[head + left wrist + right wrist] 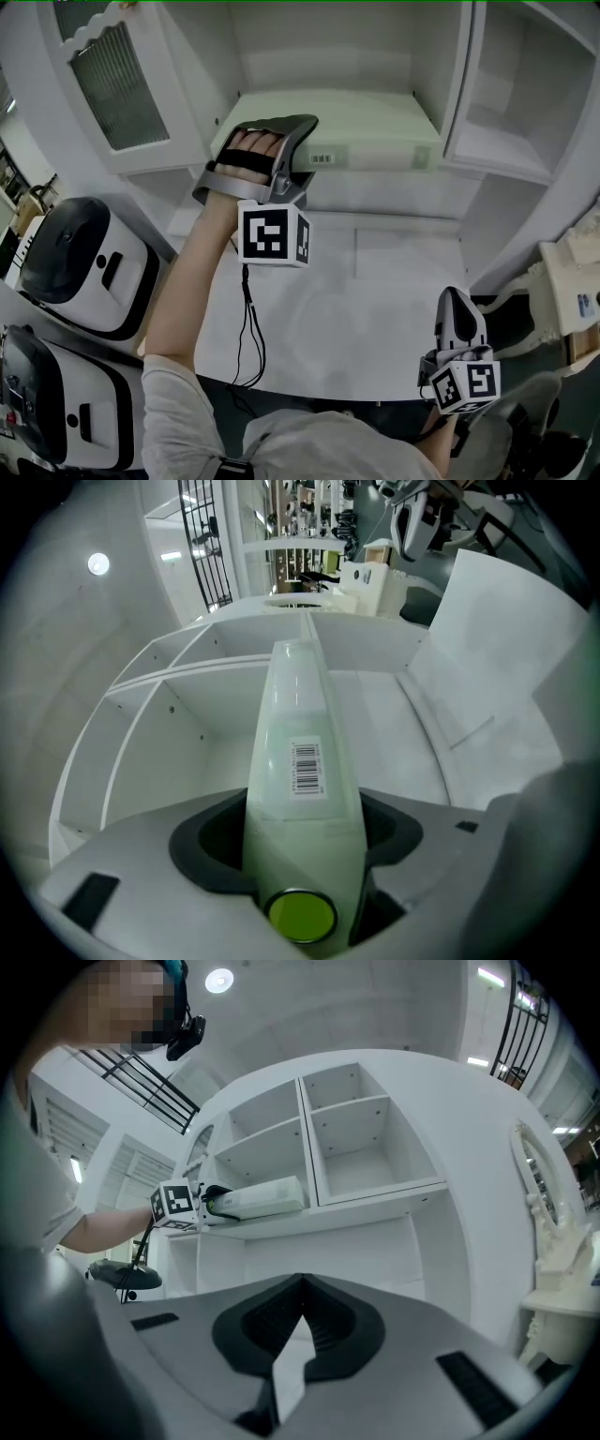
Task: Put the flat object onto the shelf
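Note:
The flat object [370,141] is a long pale green box with a barcode label, lying on the white shelf [394,187] in the left compartment. My left gripper [286,155] holds its near end, one jaw on each side, with the box [302,752] running straight out between them over the shelf board [178,761]. In the right gripper view the box [264,1196] rests on the shelf [375,1206] with the left gripper at its left end. My right gripper [457,314] hangs low at the right over the white table, shut and empty [300,1283].
Two white and black appliances [84,267] [66,408] stand at the left. A glass-panelled cabinet door [117,84] stands open above them. An empty compartment [525,103] lies right of the box. A black cable [248,328] hangs from the left gripper over the table [366,309].

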`<state>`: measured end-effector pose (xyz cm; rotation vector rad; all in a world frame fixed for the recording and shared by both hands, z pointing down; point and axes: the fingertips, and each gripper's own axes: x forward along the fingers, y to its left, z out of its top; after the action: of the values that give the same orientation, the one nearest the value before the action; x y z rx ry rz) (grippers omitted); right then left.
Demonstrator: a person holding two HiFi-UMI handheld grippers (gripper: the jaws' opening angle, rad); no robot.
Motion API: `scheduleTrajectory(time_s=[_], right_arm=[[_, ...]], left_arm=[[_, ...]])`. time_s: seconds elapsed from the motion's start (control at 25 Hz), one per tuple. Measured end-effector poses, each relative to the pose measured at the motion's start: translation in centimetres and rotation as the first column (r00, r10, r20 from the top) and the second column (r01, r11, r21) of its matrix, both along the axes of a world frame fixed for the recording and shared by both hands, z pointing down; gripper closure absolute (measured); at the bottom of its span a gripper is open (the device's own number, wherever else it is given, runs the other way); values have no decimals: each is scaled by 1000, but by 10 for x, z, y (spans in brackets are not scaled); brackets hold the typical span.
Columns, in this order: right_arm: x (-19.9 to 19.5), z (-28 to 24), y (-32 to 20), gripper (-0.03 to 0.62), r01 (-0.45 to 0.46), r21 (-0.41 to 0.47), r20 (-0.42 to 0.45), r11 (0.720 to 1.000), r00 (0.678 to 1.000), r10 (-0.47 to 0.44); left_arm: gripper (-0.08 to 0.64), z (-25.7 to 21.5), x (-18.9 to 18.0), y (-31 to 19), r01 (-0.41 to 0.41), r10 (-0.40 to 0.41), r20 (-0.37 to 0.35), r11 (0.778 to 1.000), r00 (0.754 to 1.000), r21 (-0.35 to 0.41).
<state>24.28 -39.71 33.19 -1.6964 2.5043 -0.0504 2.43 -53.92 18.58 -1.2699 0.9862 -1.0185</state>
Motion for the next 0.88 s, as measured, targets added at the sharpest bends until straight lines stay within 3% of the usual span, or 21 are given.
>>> scheduleTrajectory(time_s=[0.28, 0.56, 0.72, 0.88], right_arm=[[3, 8, -12, 586, -32, -25, 4, 999, 999, 32], [-11, 9, -14, 587, -16, -27, 7, 1000, 1000, 17], [-17, 10, -15, 588, -10, -26, 7, 1000, 1000, 10], [-24, 11, -13, 586, -3, -30, 7, 1000, 1000, 3]], left_arm=[[250, -1, -1, -11, -30, 29, -15, 998, 999, -55], [247, 1, -4, -9, -36, 35, -30, 999, 999, -32], [208, 6, -8, -2, -28, 24, -46, 996, 999, -90], [206, -1, -12, 16, -34, 32, -42, 999, 999, -43]])
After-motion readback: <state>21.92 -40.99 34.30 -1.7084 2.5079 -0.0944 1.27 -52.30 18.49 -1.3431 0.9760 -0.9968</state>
